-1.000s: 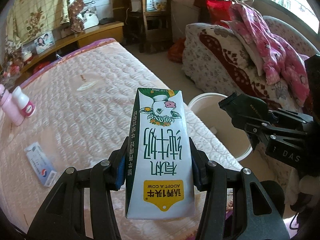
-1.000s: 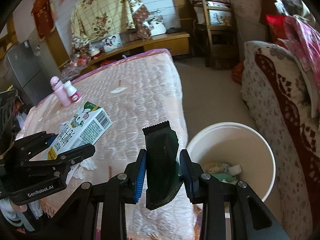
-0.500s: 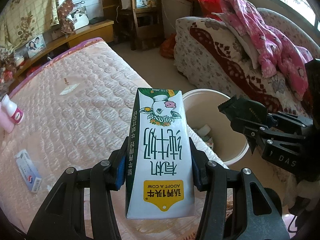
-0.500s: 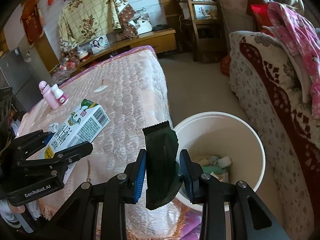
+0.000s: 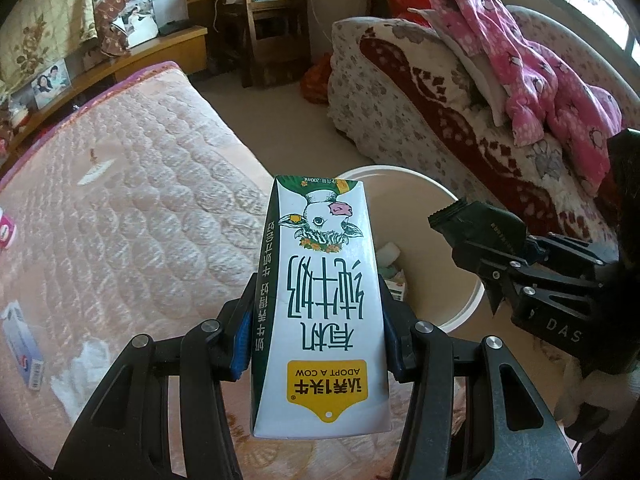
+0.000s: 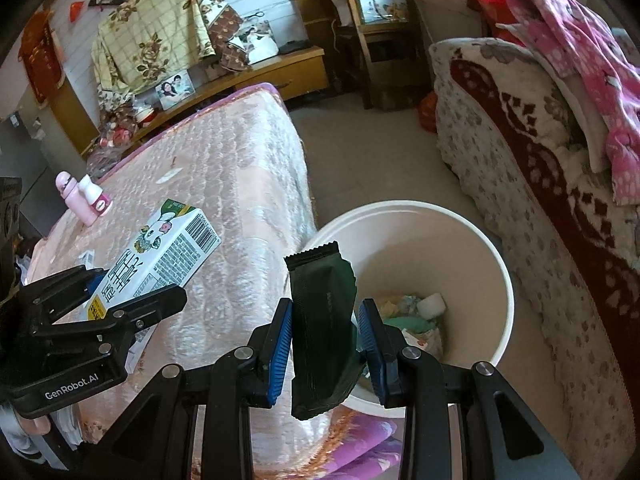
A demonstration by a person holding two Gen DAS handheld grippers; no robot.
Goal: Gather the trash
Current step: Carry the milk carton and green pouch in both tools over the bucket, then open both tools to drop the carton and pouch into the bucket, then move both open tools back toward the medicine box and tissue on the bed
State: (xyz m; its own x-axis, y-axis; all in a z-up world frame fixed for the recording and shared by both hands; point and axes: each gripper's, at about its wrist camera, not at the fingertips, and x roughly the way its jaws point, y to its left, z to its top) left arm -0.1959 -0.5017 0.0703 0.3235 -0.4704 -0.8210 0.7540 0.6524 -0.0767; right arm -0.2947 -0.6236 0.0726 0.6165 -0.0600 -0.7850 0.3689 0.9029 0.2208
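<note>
My left gripper [image 5: 316, 320] is shut on a white and green milk carton [image 5: 322, 300], held above the bed's edge; the carton also shows in the right wrist view [image 6: 160, 260]. My right gripper [image 6: 326, 340] is shut on a dark green snack wrapper [image 6: 322, 320], held at the near rim of a white trash bin [image 6: 492, 248]. The wrapper also shows in the left wrist view [image 5: 476, 224]. The bin [image 5: 468, 304] stands on the floor between bed and sofa and holds several pieces of trash [image 6: 416, 316].
The pink quilted bed [image 5: 132, 208] carries a crumpled tissue [image 5: 84, 372], a small blue and white box [image 5: 20, 344] and two pink bottles [image 6: 84, 196]. A patterned sofa [image 6: 520, 152] with pink clothes stands right of the bin. A wooden chair [image 6: 372, 20] stands at the back.
Both grippers have moved right, toward the bin, each holding its item. The bin is now larger and nearer in both views, its trash visible.
</note>
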